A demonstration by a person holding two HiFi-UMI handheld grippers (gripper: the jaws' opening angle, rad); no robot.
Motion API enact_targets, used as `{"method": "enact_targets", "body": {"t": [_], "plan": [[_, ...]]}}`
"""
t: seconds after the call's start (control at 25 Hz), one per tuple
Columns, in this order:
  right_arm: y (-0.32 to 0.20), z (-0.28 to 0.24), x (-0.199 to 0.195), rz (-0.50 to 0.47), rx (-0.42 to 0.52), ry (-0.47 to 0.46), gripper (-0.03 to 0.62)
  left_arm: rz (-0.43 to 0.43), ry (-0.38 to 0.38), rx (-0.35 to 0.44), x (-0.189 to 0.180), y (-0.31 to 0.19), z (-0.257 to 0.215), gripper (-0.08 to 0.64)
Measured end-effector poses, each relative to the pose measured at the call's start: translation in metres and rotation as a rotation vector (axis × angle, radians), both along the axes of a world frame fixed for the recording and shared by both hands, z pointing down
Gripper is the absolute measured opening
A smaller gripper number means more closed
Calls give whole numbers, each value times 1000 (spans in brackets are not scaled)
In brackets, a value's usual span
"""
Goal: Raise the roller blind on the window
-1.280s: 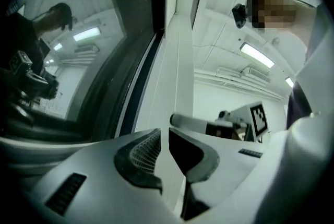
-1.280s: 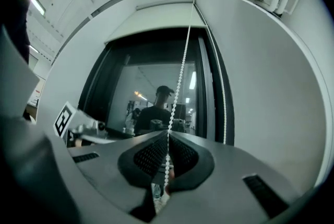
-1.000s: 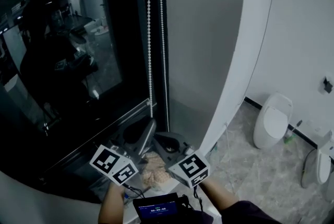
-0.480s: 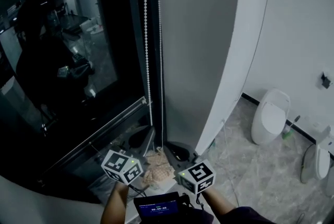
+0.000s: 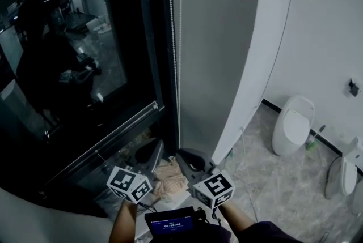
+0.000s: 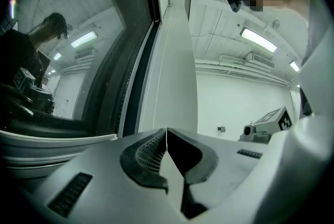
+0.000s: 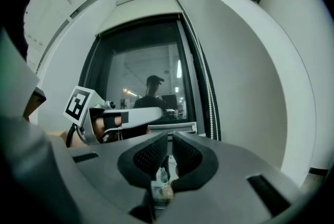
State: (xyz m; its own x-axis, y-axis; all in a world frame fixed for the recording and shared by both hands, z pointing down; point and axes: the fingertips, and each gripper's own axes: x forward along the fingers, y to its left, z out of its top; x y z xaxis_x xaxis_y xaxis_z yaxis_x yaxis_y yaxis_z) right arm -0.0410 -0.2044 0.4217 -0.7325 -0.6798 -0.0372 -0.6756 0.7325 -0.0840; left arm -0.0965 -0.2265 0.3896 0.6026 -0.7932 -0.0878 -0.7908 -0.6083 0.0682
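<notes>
The window point(image 5: 85, 55) is dark bare glass. In the right gripper view a pale band point(image 7: 143, 9) runs across its top; I cannot tell if it is the rolled blind. The white bead chain point(image 5: 172, 38) hangs free along the window's right frame, also seen as the bead chain point(image 7: 207, 92). My left gripper point(image 5: 152, 152) is low, left of the chain and well below its visible part, its jaw tips point(image 6: 167, 132) together with nothing in them. My right gripper point(image 5: 190, 160) is beside it, jaws point(image 7: 169, 139) closed to a slit, empty.
A grey wall panel point(image 5: 221, 38) stands right of the chain. A white toilet point(image 5: 291, 126) and another fixture point(image 5: 339, 177) sit on the marble floor at right. Crumpled cloth point(image 5: 170, 177) lies below the grippers. The person's reflection point(image 5: 51, 60) shows in the glass.
Both grippers have sunk a little lower and nearer to me than one second ago. The chain hangs untouched throughout.
</notes>
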Motion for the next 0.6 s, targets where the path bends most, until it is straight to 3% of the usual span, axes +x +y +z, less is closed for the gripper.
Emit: {"method": "enact_targets", "body": {"t": [0.28, 0.6], "plan": [[-3, -23, 1, 37, 59, -14, 8, 18, -27, 0, 7, 9, 10, 9], [1, -47, 0, 37, 60, -26, 8, 46, 23, -6, 11, 13, 2, 9]]}}
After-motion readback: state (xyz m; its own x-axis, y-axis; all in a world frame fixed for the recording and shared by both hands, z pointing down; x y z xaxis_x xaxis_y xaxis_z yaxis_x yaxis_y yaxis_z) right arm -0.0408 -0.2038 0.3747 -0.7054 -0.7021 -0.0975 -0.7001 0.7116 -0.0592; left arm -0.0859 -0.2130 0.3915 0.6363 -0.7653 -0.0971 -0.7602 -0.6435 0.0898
